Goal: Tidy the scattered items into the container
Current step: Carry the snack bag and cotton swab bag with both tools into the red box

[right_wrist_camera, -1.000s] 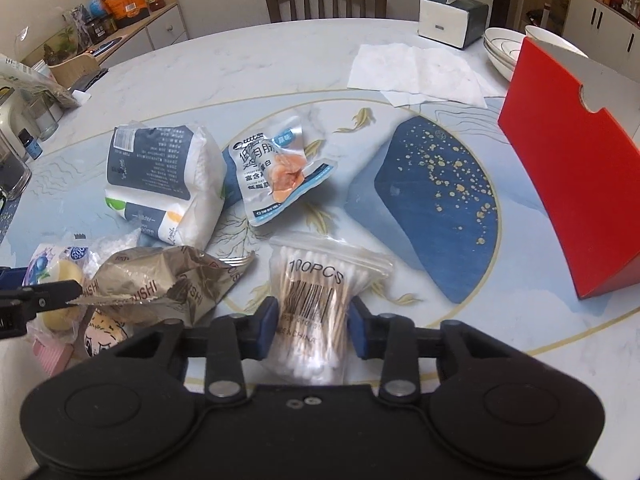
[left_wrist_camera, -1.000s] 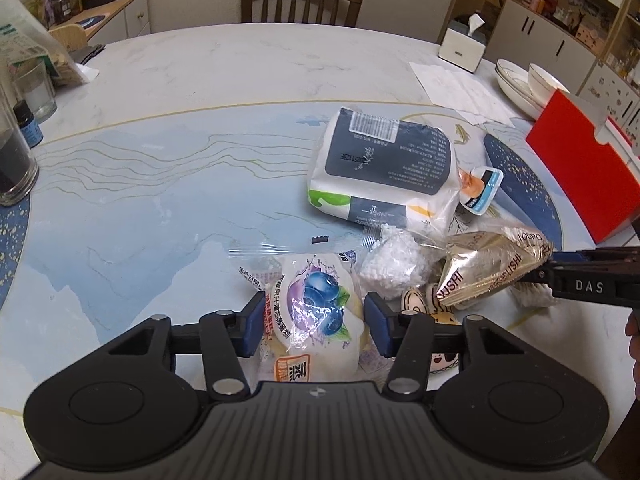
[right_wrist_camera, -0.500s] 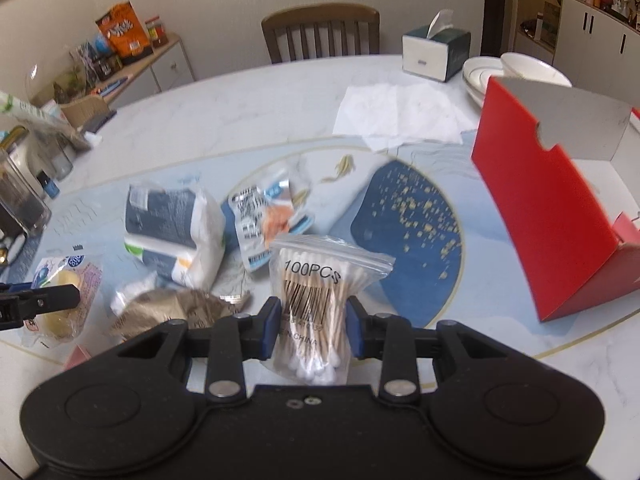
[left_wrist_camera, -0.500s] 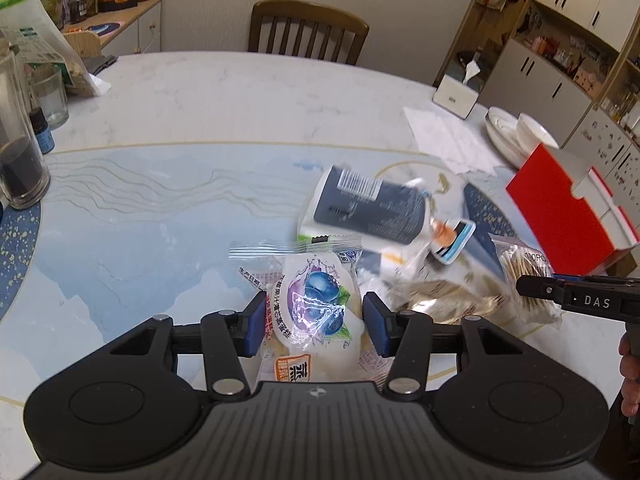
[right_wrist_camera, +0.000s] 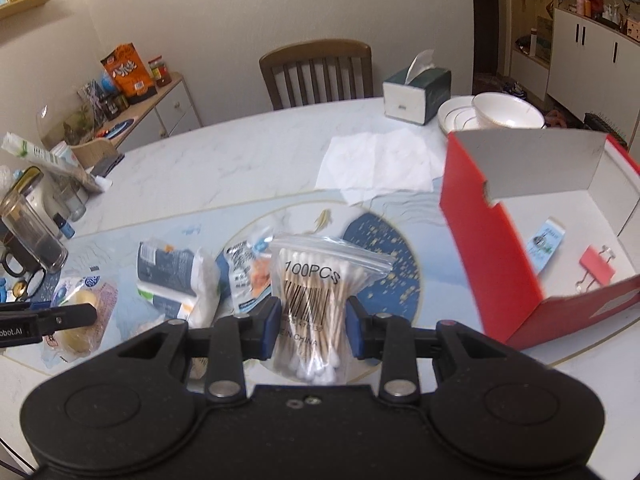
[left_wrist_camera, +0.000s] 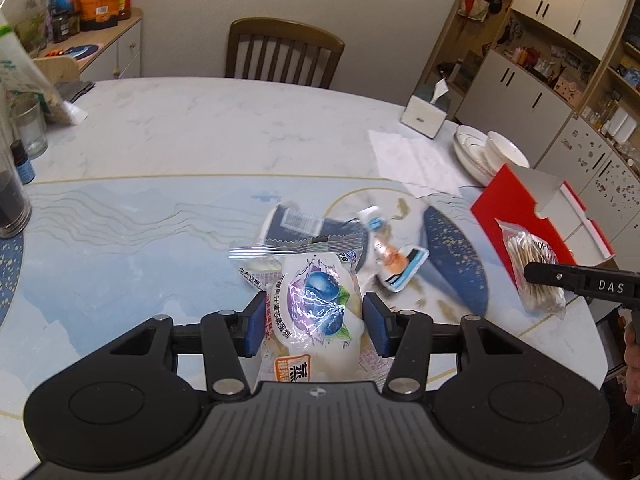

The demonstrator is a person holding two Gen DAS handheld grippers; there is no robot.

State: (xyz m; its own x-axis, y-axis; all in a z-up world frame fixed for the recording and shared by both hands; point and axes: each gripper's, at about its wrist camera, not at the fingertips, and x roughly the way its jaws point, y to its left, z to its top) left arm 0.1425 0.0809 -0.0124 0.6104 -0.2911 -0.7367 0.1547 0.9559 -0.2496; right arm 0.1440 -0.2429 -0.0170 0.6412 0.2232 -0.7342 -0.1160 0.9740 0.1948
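While both tools hang above the round marble table, each one has a packet pinched between its blue pads. The left gripper is closed on a blueberry cake packet, whose clear crimped top edge sticks out ahead of the fingertips while its lower end reaches back toward the tool's body. The right gripper is clamped on a zip bag of cotton swabs marked 100PCS; the pads press on the bag's narrow middle, the sealed top fans out forward, and the white tips bunch at the bottom, behind the pads. In the left wrist view that bag hangs from a black finger in front of the red cardboard box.

From the right wrist view, the box stands open to the right of the swab bag, near it but apart, with a red binder clip and a small pale packet lying inside. On the table mat below, a dark blue and white tissue pack and a small sachet with orange print lie side by side, left of the swabs.
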